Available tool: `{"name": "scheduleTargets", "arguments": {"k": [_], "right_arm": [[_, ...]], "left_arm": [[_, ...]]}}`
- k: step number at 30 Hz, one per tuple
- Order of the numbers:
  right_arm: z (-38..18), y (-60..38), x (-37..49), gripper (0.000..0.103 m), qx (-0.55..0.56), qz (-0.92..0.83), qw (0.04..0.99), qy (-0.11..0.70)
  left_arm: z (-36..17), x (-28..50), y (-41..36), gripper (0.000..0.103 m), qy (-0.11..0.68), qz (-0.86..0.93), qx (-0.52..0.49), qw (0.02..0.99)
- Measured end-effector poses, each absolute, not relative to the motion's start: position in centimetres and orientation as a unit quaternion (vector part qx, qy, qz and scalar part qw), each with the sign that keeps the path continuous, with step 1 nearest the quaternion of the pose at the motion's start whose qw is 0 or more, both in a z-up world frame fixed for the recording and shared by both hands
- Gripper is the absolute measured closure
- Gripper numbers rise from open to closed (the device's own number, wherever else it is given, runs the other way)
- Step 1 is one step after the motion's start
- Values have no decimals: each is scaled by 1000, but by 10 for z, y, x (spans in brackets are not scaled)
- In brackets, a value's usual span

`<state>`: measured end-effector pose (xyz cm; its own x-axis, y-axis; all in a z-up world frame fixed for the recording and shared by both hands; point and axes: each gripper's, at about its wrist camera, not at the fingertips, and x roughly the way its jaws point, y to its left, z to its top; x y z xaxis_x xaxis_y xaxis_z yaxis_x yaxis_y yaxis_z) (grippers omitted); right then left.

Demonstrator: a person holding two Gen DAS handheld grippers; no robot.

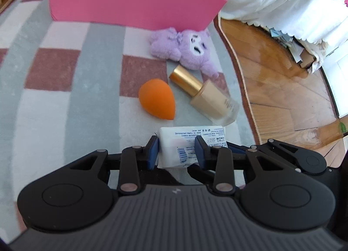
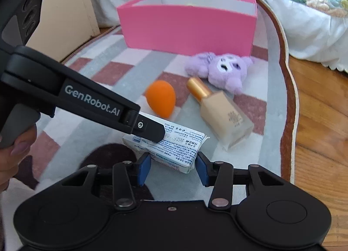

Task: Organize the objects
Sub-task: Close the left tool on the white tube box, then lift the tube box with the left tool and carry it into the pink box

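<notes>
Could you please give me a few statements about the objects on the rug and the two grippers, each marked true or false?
1. The left gripper is shut on the white packet. True.
2. The orange sponge lies inside the pink box. False: it lies on the rug, in front of the box.
3. The foundation bottle lies on its side. True.
4. The purple plush toy is held by the right gripper. False: it lies on the rug near the box; the right gripper's jaws stand around the packet.
5. The bottle's cap is gold. True.
</notes>
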<state>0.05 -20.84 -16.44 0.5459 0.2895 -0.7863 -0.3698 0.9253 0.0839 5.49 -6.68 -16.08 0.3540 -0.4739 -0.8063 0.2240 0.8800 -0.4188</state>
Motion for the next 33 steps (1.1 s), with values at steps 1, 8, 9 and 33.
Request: {"name": "scheduleTargets", "arguments": {"k": [1,8,9,33], "right_arm": [[-159,-207,0,53,-47,194,877,437],[-128,-182,-8,53,-79,216,863,449],[-123,-180,-10,53,-85,220,862,449],[13,-162,5,53,-143,275,850,425]], "left_arm": [[-153,51,-64,69,522,-213,-110,819],[-121,38,-39,69,538,-207,-113,809],[-118,37,-36,69,539,-211,-117,807],[13,44,-12,69,512,-218,-114,823]]}}
